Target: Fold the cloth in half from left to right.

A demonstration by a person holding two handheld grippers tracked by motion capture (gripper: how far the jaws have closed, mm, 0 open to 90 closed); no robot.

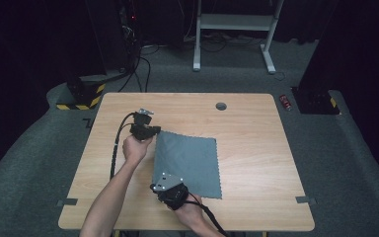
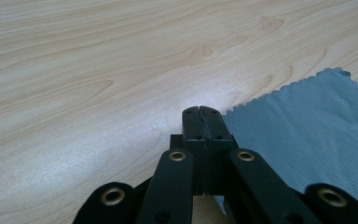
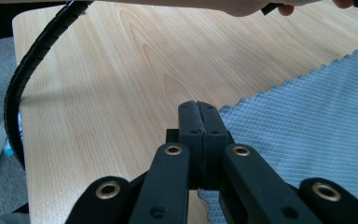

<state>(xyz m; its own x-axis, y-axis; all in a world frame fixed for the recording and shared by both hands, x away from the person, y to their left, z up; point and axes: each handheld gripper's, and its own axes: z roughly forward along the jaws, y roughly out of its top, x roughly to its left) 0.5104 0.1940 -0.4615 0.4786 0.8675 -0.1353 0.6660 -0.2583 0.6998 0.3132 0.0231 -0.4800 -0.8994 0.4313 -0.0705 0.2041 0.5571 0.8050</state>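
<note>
A grey cloth [image 1: 190, 160] lies spread on the wooden table [image 1: 256, 148]. At its far left corner my left gripper [image 1: 155, 132] is shut, and in the left gripper view the jaws [image 2: 200, 112] press together with the cloth's pinked edge [image 2: 307, 130] running into them. My right gripper [image 1: 154, 185] is shut at the near left corner. In the right gripper view its closed jaws [image 3: 198, 106] meet the cloth [image 3: 317, 121], which also passes beneath them. The cloth's left edge looks slightly raised between the two grippers.
A round cable hole [image 1: 220, 105] sits near the table's far edge. Tape strips [image 1: 67, 202] mark the near corners. The left gripper's black cable [image 3: 23, 79] hangs over the table's left edge. On the floor beyond the table stand a white frame [image 1: 234, 29] and a red can [image 1: 284, 101].
</note>
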